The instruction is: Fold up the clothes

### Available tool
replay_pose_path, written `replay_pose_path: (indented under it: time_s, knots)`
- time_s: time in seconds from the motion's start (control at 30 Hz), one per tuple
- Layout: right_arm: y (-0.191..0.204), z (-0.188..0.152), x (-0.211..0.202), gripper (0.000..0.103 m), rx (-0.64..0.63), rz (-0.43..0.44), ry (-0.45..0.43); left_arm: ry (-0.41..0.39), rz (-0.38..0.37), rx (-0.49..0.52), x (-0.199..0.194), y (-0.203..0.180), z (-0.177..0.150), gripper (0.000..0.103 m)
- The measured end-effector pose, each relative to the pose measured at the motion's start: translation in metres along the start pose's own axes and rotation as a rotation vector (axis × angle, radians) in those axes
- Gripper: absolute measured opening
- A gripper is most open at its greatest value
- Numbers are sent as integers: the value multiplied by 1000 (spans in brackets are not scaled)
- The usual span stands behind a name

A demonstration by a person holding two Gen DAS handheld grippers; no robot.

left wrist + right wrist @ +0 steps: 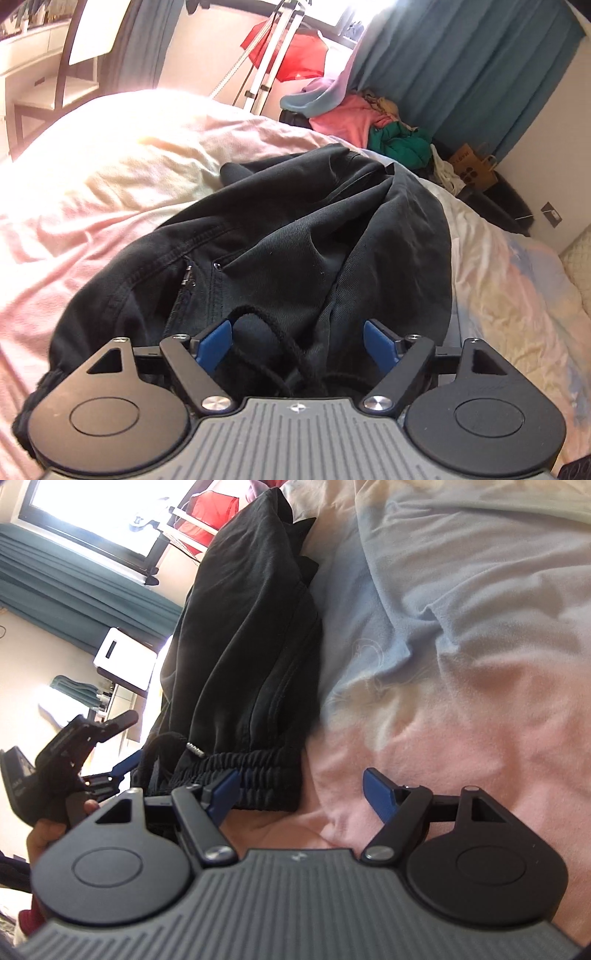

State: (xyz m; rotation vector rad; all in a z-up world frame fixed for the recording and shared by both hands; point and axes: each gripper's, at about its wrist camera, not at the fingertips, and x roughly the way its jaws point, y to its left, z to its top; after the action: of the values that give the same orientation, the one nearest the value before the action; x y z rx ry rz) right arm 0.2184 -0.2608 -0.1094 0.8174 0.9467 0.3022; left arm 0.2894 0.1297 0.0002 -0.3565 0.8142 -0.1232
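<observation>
Black trousers (280,236) lie crumpled on the bed, with a zip, a pocket and a black drawstring (269,343) showing near the waist. My left gripper (297,341) is open, its blue pads on either side of the drawstring at the waist, holding nothing. In the right wrist view the trousers (243,646) lie lengthwise with the elastic waistband (258,779) nearest. My right gripper (301,788) is open at the waistband's corner, its left pad (223,790) over the band, its right pad over the blanket. The left gripper (92,760) shows at the left edge.
A pink, cream and pale blue blanket (92,206) covers the bed. A pile of pink and green clothes (373,129) and a paper bag (476,166) lie beyond the far edge by teal curtains (461,66). A drying rack with a red garment (288,51) stands behind.
</observation>
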Motion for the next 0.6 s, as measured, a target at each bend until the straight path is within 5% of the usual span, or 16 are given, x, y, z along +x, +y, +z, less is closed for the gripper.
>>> replay_pose_path:
  time_s: [0.23, 0.6]
  knots:
    - [5, -5, -9, 77, -5, -3, -14, -22, -94, 67, -60, -23, -62, 75]
    - [-1, -5, -7, 77, 4, -15, -14, 74, -47, 13, -9, -23, -92, 36]
